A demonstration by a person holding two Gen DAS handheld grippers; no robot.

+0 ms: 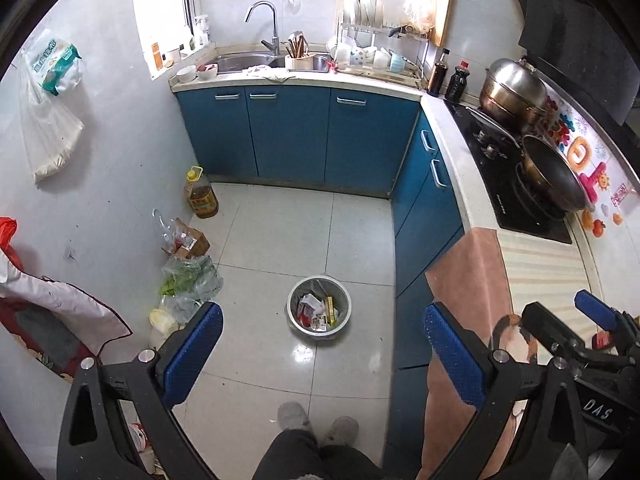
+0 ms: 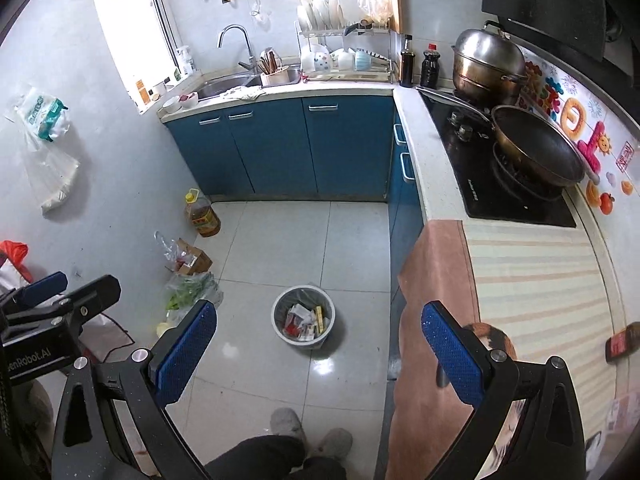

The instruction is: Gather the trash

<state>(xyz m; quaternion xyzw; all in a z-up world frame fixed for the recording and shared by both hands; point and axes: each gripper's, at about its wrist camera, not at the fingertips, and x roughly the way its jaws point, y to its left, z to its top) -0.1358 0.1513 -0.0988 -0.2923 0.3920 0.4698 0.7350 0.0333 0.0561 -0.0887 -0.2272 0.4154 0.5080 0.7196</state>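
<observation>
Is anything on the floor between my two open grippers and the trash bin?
Nothing visible. The trash bin stands alone on bare floor tiles, straight ahead of the left gripper and right gripper, both open and empty. The vegetable bags sit off to the left by the wall, outside that path.

Bin (image 1: 319,306) (image 2: 303,318): small round grey pail with a clear liner, standing upright on the pale floor tiles, roughly mid-floor, apart from the blue cabinets and from the bags by the left wall. Trash (image 1: 318,311) (image 2: 305,320) inside fills the lower part: crumpled white paper and wrappers, red-and-white scraps, and one yellow box (image 1: 330,309) (image 2: 319,317) standing on end toward the right side; nothing pokes above the rim
</observation>
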